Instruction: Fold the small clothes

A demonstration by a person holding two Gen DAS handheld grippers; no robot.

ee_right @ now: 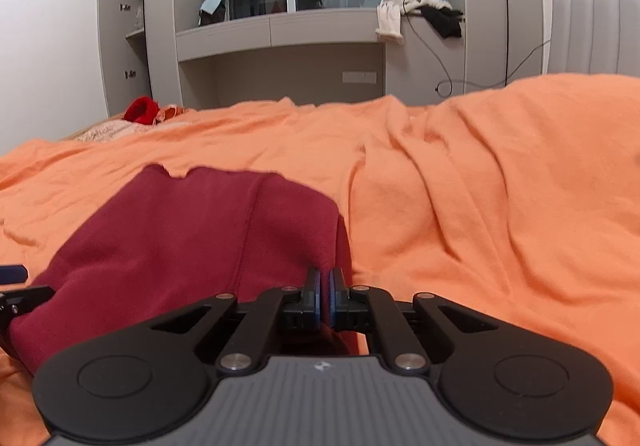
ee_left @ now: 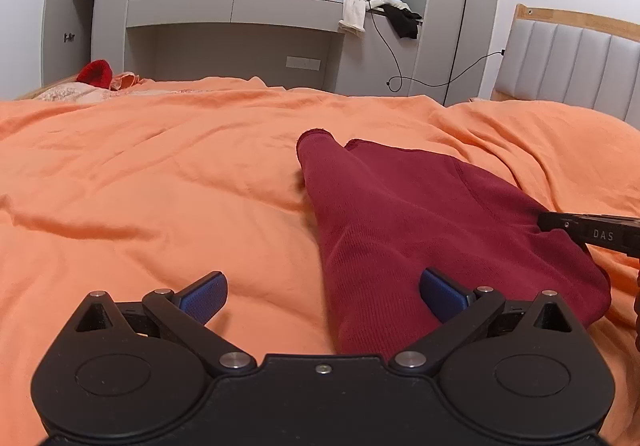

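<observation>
A dark red garment (ee_left: 404,221) lies on the orange bedspread (ee_left: 160,173), folded lengthwise, its narrow end pointing away. My left gripper (ee_left: 323,296) is open just above its near left edge, one blue pad (ee_left: 204,296) over the bedspread and the other over the cloth. My right gripper (ee_right: 325,292) is shut on the near right corner of the garment (ee_right: 192,238). Its black body shows at the right edge of the left wrist view (ee_left: 592,232).
A red item (ee_left: 96,73) and pale clothes (ee_left: 76,91) lie at the far left of the bed. A padded headboard (ee_left: 572,61) stands at the right. Grey cabinets and a window ledge with draped clothes (ee_left: 380,11) lie behind the bed.
</observation>
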